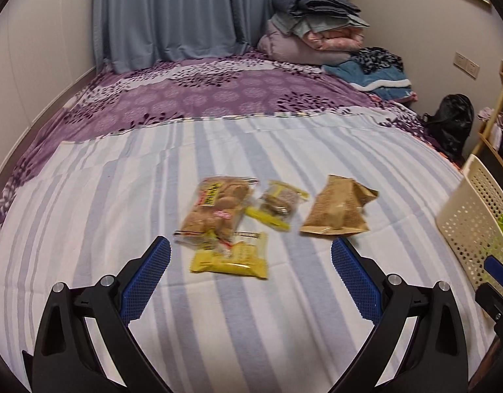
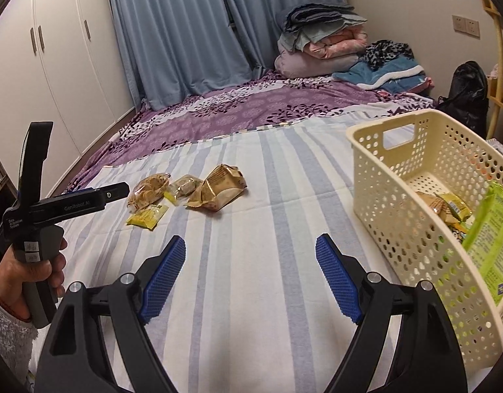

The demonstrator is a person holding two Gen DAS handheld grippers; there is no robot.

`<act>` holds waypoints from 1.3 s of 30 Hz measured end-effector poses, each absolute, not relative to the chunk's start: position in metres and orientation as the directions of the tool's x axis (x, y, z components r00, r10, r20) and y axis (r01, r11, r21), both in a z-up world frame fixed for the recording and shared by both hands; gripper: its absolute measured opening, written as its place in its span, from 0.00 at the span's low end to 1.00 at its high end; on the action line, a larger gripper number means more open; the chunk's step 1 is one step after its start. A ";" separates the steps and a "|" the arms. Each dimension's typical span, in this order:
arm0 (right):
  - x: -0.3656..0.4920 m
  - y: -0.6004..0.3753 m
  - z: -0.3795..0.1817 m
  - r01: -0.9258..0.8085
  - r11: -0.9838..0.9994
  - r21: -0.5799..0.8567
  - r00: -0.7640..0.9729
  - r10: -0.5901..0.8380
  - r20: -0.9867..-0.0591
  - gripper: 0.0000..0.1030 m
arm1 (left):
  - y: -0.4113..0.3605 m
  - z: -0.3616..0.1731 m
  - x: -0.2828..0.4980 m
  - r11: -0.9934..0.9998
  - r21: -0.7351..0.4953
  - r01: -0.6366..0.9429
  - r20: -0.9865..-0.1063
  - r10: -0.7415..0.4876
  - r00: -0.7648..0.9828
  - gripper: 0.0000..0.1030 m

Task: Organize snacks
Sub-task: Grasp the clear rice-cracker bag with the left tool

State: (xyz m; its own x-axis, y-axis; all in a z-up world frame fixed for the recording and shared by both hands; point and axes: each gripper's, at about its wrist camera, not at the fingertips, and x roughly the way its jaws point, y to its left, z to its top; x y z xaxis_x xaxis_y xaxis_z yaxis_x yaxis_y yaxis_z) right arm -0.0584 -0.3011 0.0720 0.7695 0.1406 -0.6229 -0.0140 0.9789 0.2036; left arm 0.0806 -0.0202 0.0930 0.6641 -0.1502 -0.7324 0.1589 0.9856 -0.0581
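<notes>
Striped bed cover (image 1: 251,311) is used as the work surface. Cream basket (image 2: 398,177) is parked at the right, already part-filled, probably so drops stay short. Four loose snack packs are clustered mid-bed: bread pack (image 1: 215,211), brown pouch (image 1: 338,208), yellow pack (image 1: 233,258), small bar (image 1: 280,201). Left gripper (image 1: 250,258) is spread wide, empty, aimed at the cluster. Right gripper (image 2: 250,257) is also wide, nothing held.

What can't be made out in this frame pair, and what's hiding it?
- Left wrist view: print on the bun pack and yellow packet, blurred.
- Left wrist view: basket cut by the right edge, contents mostly unseen.
- Right wrist view: snacks under the green packet, hidden by it and the basket wall.
- Right wrist view: left gripper side-on, opening unreadable there.
</notes>
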 end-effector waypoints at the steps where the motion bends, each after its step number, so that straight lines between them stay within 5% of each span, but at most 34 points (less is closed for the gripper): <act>1: -0.057 -0.300 0.071 -0.016 0.979 0.204 0.767 0.143 -0.625 0.79 | -0.016 0.091 0.083 0.987 -0.058 0.149 -0.735 -0.143 0.663 0.97; 27: -0.010 -0.277 0.042 -0.045 0.981 0.189 0.699 0.166 -0.696 0.79 | 0.006 0.016 0.186 0.984 -0.077 0.161 -0.817 -0.155 0.556 0.97; 29: -0.006 -0.274 0.040 -0.049 0.981 0.188 0.695 0.169 -0.699 0.79 | 0.006 0.015 0.188 0.983 -0.079 0.168 -0.813 -0.162 0.560 0.92; 33: 0.004 -0.268 0.036 -0.059 0.981 0.184 0.684 0.174 -0.708 0.79 | 0.003 0.012 0.190 0.977 -0.093 0.192 -0.812 -0.186 0.553 0.63; 39: 0.027 -0.263 0.031 -0.066 0.971 0.231 0.663 0.216 -0.717 0.79 | 0.009 0.014 0.185 0.977 -0.100 0.188 -0.796 -0.192 0.574 0.55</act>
State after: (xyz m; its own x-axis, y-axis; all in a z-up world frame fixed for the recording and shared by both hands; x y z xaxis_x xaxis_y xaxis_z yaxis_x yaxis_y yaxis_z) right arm 0.0274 -0.2633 0.0305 0.6627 0.2157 -0.7172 -0.0664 0.9708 0.2306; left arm 0.1851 0.0089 0.0144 0.5736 -0.1919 -0.7964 0.1876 0.9771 -0.1003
